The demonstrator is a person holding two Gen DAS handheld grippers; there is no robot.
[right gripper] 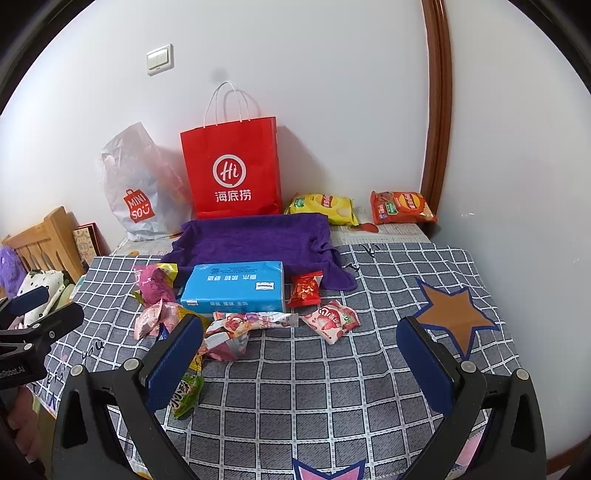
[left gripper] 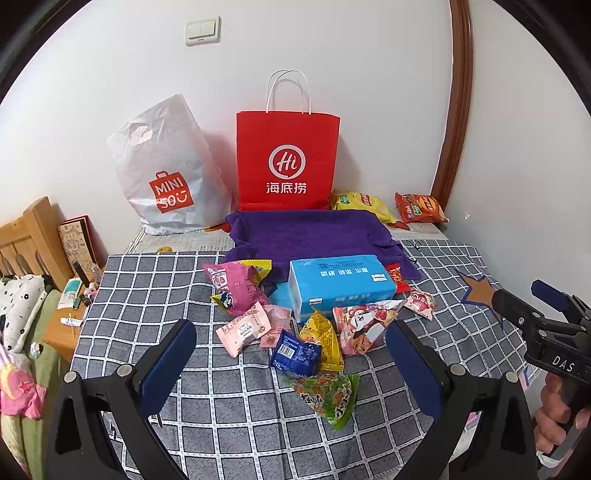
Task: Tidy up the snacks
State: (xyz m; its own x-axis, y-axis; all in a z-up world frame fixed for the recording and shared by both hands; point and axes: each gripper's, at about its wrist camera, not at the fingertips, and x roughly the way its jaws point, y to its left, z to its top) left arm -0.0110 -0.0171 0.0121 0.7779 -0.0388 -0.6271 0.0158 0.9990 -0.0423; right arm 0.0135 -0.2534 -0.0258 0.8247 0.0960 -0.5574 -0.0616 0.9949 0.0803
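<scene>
While flat, blue tissue pack (right gripper: 234,286) long axis left-right, beside snacks (left gripper: 317,332).

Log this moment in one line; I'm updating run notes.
left gripper: open, empty | right gripper: open, empty | snacks: loose on cloth

A white wall (left gripper: 369,55) is rising behind the tabletop (right gripper: 332,387), carrying a light switch (left gripper: 202,31). Brown door trim (left gripper: 456,110) is running down past the far right corner. A wooden headboard (left gripper: 26,236) is standing off the left edge.
</scene>
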